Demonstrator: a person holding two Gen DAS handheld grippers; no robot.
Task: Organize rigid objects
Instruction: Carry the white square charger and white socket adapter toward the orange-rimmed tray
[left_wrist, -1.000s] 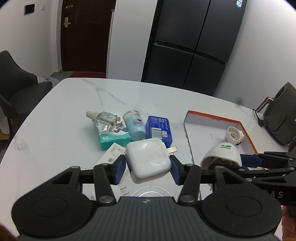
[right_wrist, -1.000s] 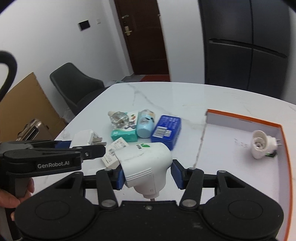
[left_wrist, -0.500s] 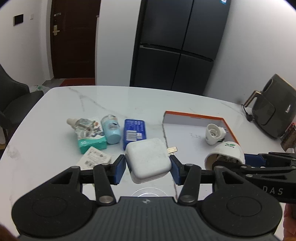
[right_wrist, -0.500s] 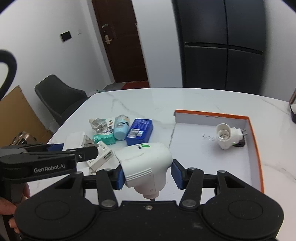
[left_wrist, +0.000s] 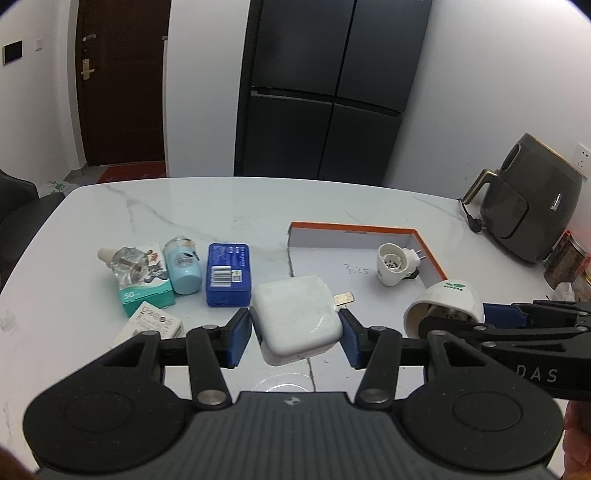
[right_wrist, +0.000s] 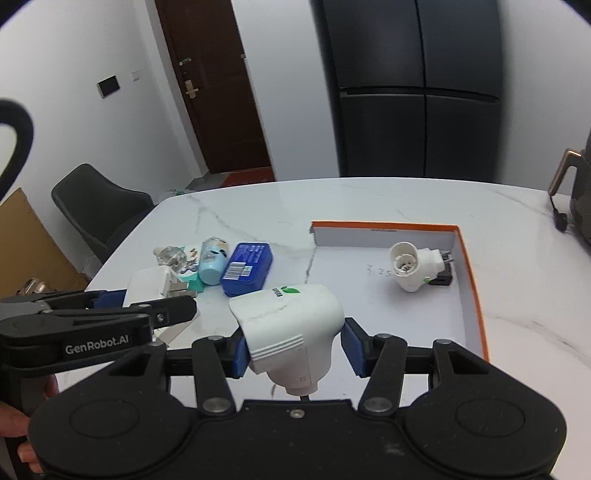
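You're over the white marble table (left_wrist: 221, 206); largest thing on it is the orange-rimmed tray (right_wrist: 469, 280), at 1 o'clock in both views. Right wrist view shows the full right rim; left view cuts it off behind the white plug-in device.

Your left gripper (left_wrist: 295, 338) is clenched on the white square adapter (left_wrist: 295, 317), metal prong sticking out toward 2 o'clock, held above the table just short of the tray's near-left corner. In the right view the adapter (right_wrist: 147, 286) is mostly hidden behind the left gripper's fingers.

Your right gripper (right_wrist: 293, 349) is grasping the white plug-in device (right_wrist: 291, 325), green leaf logo on top. Left view shows its hollow underside (left_wrist: 443, 306); right view doesn't.

In the tray at 1 o'clock: small white lamp-socket plug (right_wrist: 410, 267) lying on its side, with handwritten numbers just left of it.

At 10 o'clock, a cluster: blue box (left_wrist: 228, 275), light-blue bottle (left_wrist: 183, 271), green carton (left_wrist: 146, 280) with a clear bottle (left_wrist: 127, 262) on it. The white paper packet (left_wrist: 153, 323) shows only in the left view.
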